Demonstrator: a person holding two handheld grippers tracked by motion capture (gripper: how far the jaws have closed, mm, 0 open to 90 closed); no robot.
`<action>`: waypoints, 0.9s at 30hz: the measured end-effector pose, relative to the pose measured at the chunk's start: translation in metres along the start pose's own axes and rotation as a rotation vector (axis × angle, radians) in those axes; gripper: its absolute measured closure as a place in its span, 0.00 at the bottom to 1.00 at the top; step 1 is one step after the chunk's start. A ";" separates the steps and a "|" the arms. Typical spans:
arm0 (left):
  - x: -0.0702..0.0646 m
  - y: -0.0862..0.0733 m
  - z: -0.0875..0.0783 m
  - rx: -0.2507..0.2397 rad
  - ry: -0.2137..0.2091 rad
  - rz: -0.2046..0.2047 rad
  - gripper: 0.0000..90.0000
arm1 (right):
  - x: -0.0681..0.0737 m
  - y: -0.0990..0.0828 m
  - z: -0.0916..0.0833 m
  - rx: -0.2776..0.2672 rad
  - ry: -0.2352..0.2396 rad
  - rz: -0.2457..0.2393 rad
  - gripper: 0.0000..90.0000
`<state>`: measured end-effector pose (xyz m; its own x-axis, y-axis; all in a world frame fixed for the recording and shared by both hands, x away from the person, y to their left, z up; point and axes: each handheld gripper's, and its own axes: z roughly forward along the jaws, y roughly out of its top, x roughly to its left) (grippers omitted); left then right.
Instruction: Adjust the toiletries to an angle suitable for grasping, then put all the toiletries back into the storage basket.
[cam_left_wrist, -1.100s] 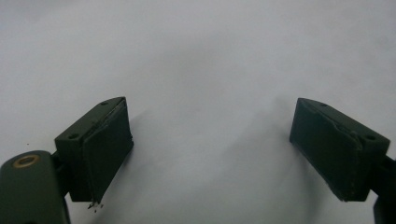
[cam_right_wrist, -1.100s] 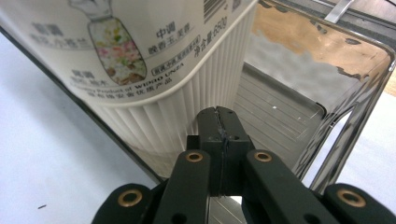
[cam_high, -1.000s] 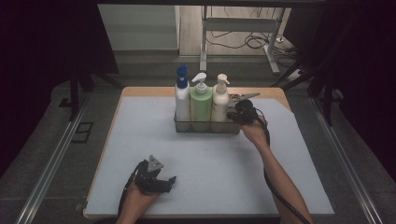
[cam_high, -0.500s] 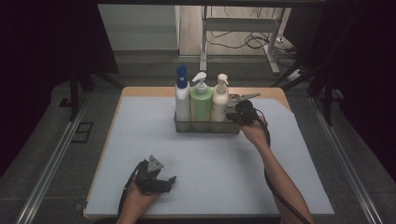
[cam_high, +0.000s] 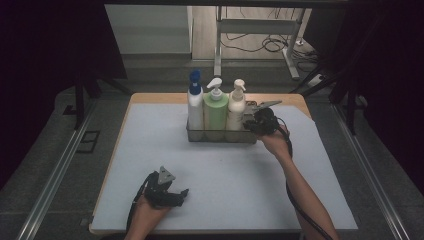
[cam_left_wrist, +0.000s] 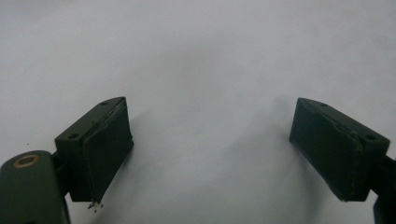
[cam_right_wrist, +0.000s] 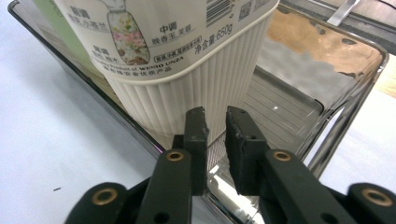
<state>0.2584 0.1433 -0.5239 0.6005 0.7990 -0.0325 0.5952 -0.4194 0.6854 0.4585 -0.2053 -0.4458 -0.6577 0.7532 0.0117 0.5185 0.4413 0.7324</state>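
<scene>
A clear tray (cam_high: 220, 137) at the table's far middle holds three pump bottles: a white one with a blue cap (cam_high: 195, 107), a green one (cam_high: 215, 110) and a cream one (cam_high: 236, 107). My right gripper (cam_high: 255, 124) is at the tray's right end. In the right gripper view its jaws (cam_right_wrist: 215, 112) straddle the tray's wall (cam_right_wrist: 355, 42) just in front of the cream bottle (cam_right_wrist: 187, 56). They have just been opening, and a narrow gap shows between the pads. My left gripper (cam_high: 180, 195) rests near the table's front edge, open (cam_left_wrist: 210, 140) over bare white table.
The right half of the tray is free of bottles. A metal tool lies behind the tray (cam_high: 267, 105). The table's white mat (cam_high: 235, 175) spreads between the two hands. Dark floor and cables lie beyond the far edge.
</scene>
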 end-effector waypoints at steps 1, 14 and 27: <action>0.000 0.000 0.000 0.002 0.001 0.002 0.14 | 0.000 0.000 -0.001 0.000 -0.004 -0.001 0.83; 0.000 0.000 0.000 -0.001 0.000 0.000 0.14 | 0.004 -0.001 -0.013 -0.015 -0.004 -0.008 0.65; 0.000 0.000 0.000 -0.002 0.000 -0.001 0.14 | 0.013 0.000 -0.028 -0.033 0.031 -0.023 0.41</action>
<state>0.2583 0.1431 -0.5240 0.5998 0.7994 -0.0337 0.5950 -0.4175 0.6868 0.4347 -0.2090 -0.4268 -0.6864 0.7270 0.0151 0.4849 0.4421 0.7546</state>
